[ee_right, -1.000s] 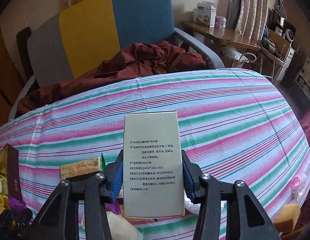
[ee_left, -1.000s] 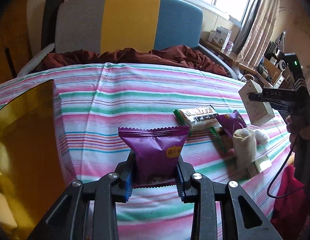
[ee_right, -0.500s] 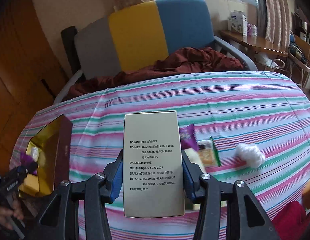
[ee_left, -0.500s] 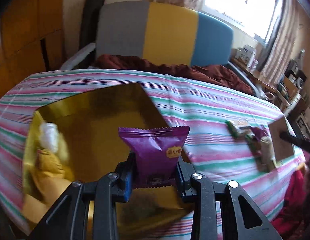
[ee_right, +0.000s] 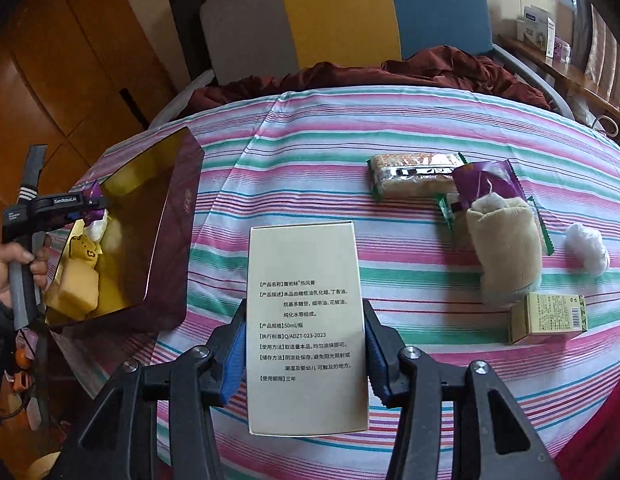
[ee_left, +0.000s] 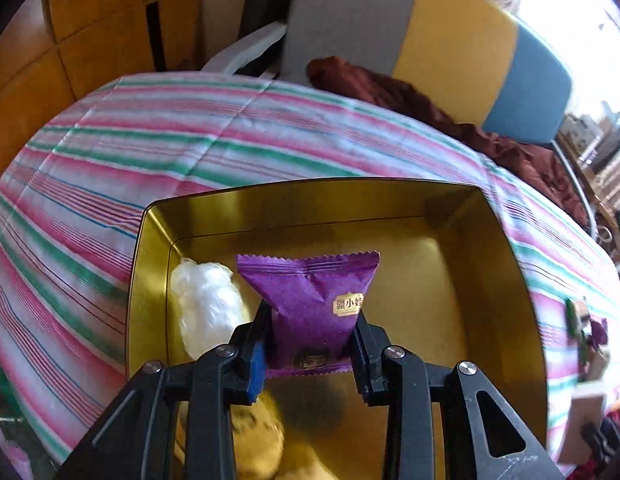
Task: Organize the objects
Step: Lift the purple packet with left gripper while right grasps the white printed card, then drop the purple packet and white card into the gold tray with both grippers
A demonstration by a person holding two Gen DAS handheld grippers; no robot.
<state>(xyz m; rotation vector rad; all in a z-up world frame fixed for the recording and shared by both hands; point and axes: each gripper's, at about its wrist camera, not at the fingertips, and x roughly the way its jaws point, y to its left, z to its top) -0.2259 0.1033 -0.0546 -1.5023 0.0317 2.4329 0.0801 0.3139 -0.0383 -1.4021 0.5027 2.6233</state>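
My left gripper (ee_left: 310, 344) is shut on a purple snack packet (ee_left: 314, 304) and holds it over the open gold tin box (ee_left: 490, 280). Inside the tin lie a white plastic wad (ee_left: 206, 304) and yellow items (ee_left: 258, 436). My right gripper (ee_right: 306, 344) is shut on a cream carton with printed text (ee_right: 306, 320), held above the striped tablecloth. In the right wrist view the tin (ee_right: 170, 240) sits at the table's left edge, with the left gripper (ee_right: 92, 200) above it.
On the cloth to the right lie a cracker pack (ee_right: 414, 174), another purple packet (ee_right: 486, 182), a beige rolled cloth (ee_right: 506, 248), a white wad (ee_right: 586, 248) and a small green box (ee_right: 550, 318). A chair with a maroon cloth (ee_right: 430, 68) stands behind.
My left gripper has swung left with the purple packet, from the pile to above the gold tin. My right gripper has pulled back and turned left, still holding the carton.
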